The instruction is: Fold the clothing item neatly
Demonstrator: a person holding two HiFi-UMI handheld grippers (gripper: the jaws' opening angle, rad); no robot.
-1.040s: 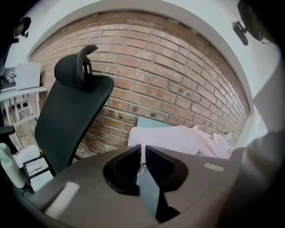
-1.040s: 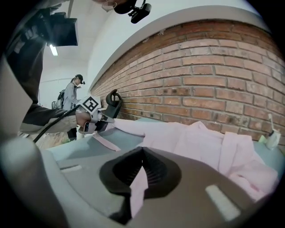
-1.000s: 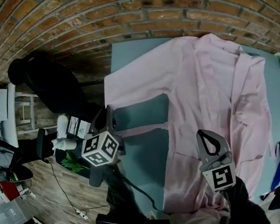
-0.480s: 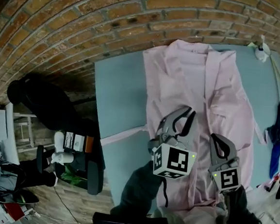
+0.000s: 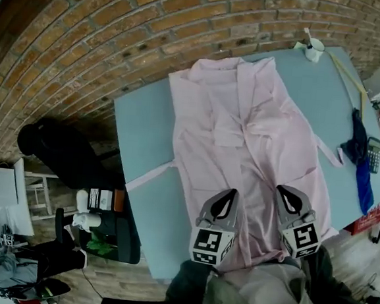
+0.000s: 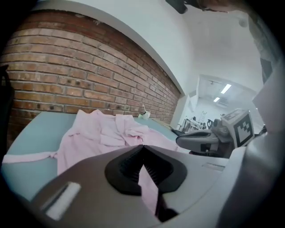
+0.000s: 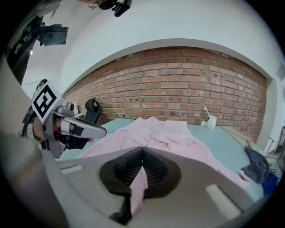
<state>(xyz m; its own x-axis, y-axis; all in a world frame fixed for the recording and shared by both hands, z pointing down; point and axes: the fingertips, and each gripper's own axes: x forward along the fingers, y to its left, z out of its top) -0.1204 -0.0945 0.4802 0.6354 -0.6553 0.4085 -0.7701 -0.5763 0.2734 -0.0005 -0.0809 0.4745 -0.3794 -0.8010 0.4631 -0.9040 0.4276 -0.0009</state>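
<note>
A pale pink robe (image 5: 232, 125) lies spread lengthwise on the blue-green table (image 5: 143, 124), collar toward the brick wall, with its sleeves folded in over the body. At the near hem my left gripper (image 5: 228, 193) is shut on a fold of the pink cloth, which shows pinched between its pads in the left gripper view (image 6: 142, 147). Just to its right, my right gripper (image 5: 284, 189) is shut on the same hem (image 7: 142, 149). A thin pink belt (image 5: 149, 175) trails toward the table's left edge.
A white cup (image 5: 312, 49) stands at the far right corner. A dark blue cloth (image 5: 359, 146) and a calculator (image 5: 375, 154) lie at the right edge. A black chair (image 5: 58, 150) stands left of the table, under the brick wall.
My left gripper swept right from the table's left edge onto the robe and now sits at the near hem. The left sleeve now lies over the body. My right gripper drew back a little.
</note>
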